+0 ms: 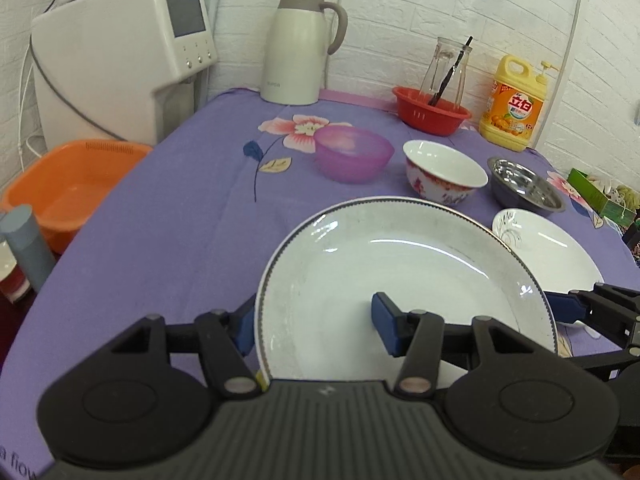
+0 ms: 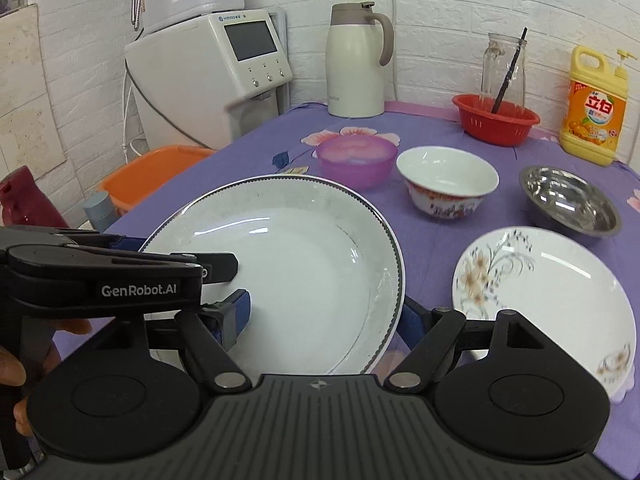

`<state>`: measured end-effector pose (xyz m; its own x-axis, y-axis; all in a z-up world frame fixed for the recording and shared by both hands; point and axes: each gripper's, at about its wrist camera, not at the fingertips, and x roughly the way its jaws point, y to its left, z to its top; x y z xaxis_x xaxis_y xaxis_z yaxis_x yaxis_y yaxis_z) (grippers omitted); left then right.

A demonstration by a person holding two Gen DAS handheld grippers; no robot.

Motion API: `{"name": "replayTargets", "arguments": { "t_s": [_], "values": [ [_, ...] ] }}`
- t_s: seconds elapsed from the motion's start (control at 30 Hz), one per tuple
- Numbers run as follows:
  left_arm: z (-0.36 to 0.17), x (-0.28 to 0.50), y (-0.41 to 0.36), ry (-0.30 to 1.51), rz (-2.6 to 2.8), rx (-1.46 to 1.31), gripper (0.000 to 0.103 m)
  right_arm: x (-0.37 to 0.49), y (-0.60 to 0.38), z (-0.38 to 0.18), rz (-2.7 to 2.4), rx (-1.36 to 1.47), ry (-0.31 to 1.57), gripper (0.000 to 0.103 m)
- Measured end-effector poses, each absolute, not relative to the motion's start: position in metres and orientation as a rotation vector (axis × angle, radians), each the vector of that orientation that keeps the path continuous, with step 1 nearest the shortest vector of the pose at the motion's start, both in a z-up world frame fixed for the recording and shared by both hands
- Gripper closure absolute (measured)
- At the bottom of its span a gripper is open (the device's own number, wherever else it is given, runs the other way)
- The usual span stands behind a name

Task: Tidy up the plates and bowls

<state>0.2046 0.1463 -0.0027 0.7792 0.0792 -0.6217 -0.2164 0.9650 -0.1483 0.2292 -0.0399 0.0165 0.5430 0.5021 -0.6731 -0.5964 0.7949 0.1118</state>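
- Here the big plate (image 1: 404, 280) sits tilted near the front of the table (image 1: 180, 208), its far rim raised, apparently because both tools are lifting it.
- The left gripper (image 1: 316, 322) straddles the plate's left rim: one blue pad outside the edge, the other on the inner face. The jaws stand fairly wide, yet the plate fills the gap, so I judge it clamped on the rim.
- The right gripper (image 2: 326, 318) does the same on the right rim, one pad inside the well and one outside the edge, mirroring the left.
- Two grips on opposite rims probably steady a wide, smooth dish that one pinch might let swing.
- The flower plate (image 2: 548, 296) lies flat just right of the big plate, near but apart in the right wrist view; likely the stacking spot, since like goes with like.
- Beyond stand three bowls in a row: purple bowl (image 2: 354, 160), china bowl (image 2: 446, 184), steel bowl (image 2: 570, 204), each apart and upright, not yet nested.
- Risk, as I judge it: the glazed rim slipping between the pads, or the plate's edge knocking the flower plate when it is set down.
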Motion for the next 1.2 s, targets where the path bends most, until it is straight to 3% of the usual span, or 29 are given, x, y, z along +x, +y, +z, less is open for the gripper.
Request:
{"name": "replayTargets", "arguments": {
  "t_s": [0.63, 0.73, 0.97, 1.2],
  "values": [
    [-0.037, 0.167, 0.137, 0.65, 0.168, -0.165, 0.043, 0.174, -0.048, -0.014, 0.667, -0.116, 0.782, 0.0],
    [-0.021, 0.158, 0.139, 0.552, 0.19, -0.155, 0.025, 0.174, -0.062, -0.005, 0.657, -0.05, 0.747, 0.0],
    [0.015, 0.167, 0.134, 0.473, 0.156, -0.155, 0.02, 0.193, -0.123, 0.027, 0.519, 0.093, 0.613, 0.0],
    [0.027, 0.207, 0.097, 0.501, 0.042, -0.152, 0.015, 0.263, -0.19, 0.014, 0.295, 0.099, 0.623, 0.0]
  ]
}}
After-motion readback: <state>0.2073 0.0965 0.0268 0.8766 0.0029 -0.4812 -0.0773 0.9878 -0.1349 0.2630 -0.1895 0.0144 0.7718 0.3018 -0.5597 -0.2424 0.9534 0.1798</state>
